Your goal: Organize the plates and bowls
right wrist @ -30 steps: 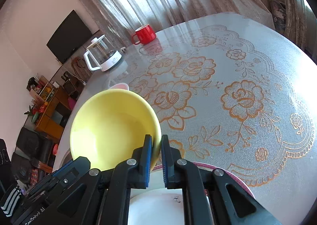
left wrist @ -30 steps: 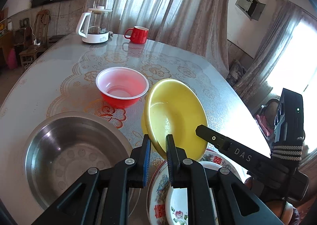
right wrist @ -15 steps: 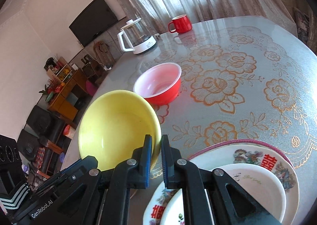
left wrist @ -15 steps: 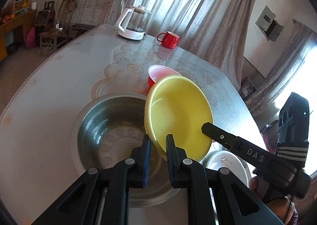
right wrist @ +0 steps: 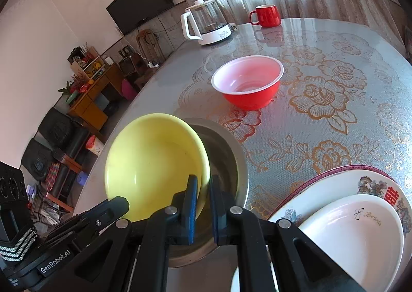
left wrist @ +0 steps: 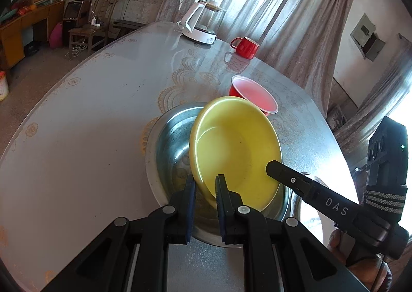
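Note:
Both grippers hold one yellow bowl by its rim, tilted, over a steel basin. My left gripper is shut on the bowl's near rim. My right gripper is shut on the opposite rim of the yellow bowl, and its black finger shows in the left wrist view. The steel basin sits under the bowl. A red bowl with a pale inside stands beyond on the table. A flowered plate with a white plate on it lies at the right.
A white-based glass kettle and a red mug stand at the table's far side. The table has a patterned glass top and a curved edge at the left. Curtains hang behind.
Both grippers carried the yellow bowl leftward, from above the stacked plates to over the steel basin. The plates have left the left wrist view.

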`<move>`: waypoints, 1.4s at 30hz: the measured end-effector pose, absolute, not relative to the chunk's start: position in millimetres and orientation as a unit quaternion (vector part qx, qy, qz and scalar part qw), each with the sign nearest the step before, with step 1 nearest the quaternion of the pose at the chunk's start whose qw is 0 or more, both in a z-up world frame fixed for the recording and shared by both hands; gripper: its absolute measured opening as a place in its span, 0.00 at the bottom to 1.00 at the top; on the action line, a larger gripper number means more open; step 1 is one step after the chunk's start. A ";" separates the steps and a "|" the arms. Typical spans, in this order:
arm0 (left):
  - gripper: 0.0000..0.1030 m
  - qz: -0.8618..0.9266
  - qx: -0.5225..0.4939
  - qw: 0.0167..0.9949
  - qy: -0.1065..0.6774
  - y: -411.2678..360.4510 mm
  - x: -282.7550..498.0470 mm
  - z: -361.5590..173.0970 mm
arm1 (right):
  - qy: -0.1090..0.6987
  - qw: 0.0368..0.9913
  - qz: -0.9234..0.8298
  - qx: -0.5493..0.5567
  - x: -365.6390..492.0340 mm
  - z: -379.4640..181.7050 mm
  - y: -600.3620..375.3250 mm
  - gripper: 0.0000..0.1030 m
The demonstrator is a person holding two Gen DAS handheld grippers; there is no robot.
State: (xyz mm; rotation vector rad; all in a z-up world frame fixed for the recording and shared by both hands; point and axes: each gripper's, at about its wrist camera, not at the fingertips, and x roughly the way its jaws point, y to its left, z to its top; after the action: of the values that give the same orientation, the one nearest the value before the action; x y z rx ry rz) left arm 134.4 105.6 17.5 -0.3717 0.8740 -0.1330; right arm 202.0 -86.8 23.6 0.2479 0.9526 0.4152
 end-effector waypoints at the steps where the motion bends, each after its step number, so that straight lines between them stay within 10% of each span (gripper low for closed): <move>1: 0.14 -0.062 -0.176 0.888 0.421 105.6 134.0 16.0 | 0.457 0.859 0.198 0.117 202.2 21.6 -86.0 0.08; 42: 0.19 -0.037 -0.100 0.905 0.412 92.6 139.0 6.5 | 0.440 0.882 0.162 0.056 184.0 19.1 -74.5 0.11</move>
State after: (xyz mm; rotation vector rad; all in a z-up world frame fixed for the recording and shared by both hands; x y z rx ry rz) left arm 139.0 92.6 6.5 -0.2074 0.8506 -0.0762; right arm 184.0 -74.5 19.1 0.1165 0.9155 0.3369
